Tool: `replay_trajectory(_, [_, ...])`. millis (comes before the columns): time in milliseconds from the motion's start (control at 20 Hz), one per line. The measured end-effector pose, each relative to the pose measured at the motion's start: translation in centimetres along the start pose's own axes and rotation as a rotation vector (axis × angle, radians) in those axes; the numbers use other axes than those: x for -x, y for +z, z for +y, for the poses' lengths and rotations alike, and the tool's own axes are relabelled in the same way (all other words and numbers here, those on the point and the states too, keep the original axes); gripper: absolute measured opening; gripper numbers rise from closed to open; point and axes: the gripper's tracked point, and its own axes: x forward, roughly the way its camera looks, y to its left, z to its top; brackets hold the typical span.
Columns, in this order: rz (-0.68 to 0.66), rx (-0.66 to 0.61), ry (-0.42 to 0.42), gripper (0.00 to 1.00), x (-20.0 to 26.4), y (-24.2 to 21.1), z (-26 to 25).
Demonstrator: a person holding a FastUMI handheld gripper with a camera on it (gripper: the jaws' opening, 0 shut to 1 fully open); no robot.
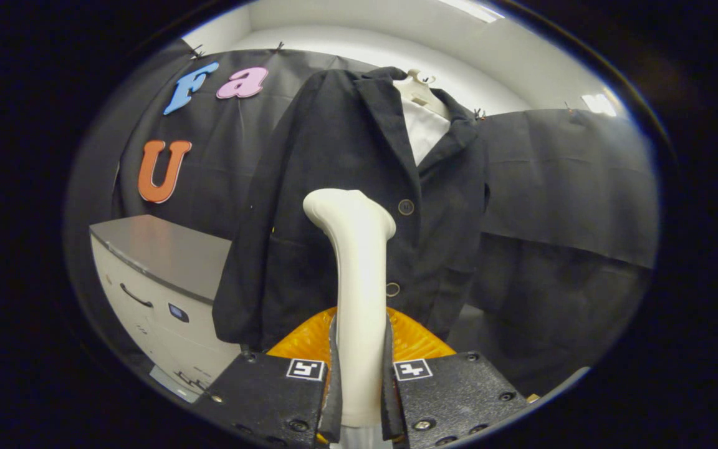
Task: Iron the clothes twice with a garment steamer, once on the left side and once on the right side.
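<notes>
Gripper [359, 374] is clamped on the garment steamer [359, 299]: both fingers press the sides of its cream handle, which runs straight up between them. The steamer's head flares out at the top and sits right in front of the dark jacket [359, 206], level with the stretch between the two front buttons [406, 207]. Can't tell if the head actually touches the cloth or sits just off it.

Jacket hangs upright on a white hanger [418, 90], front closed, lapels open over a white shirt [424, 134] at the collar. One sleeve hangs down beside the cabinet side, hem falls to just above the fingers.

An orange ribbed piece [415, 340] shows just ahead of the fingers, behind the steamer handle, under the jacket hem. Can't tell what it is.

Room: black cloth wall [558, 187] behind the jacket, pinned along its top edge, folds and a horizontal seam visible. Pale wall and ceiling [396, 37] above it, with ceiling lights. A white cabinet [147, 293] with a grey top stands beside the jacket, dark handle on its front and a small blue badge below that. Cabinet top is bare grey, matte.
</notes>
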Motion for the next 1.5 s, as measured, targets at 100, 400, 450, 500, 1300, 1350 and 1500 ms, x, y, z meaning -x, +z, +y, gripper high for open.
replay_trajectory(100, [0.021,0.019,0.007,0.27,-0.1,-1.4,0.2])
replay_trajectory(400, [0.122,0.065,0.019,0.27,1.0,-6.8,0.6])
replay_trajectory(450, [0.133,0.070,0.021,0.27,1.1,-7.6,0.6])
replay_trajectory(500, [0.148,0.071,0.022,0.27,1.2,-8.3,0.6])
replay_trajectory(1300, [0.374,0.125,0.020,0.27,3.5,-19.7,0.7])
replay_trajectory(1350, [0.385,0.128,0.021,0.27,3.9,-20.3,0.5])
replay_trajectory(1500, [0.379,0.098,0.016,0.27,5.1,-19.7,-0.6])
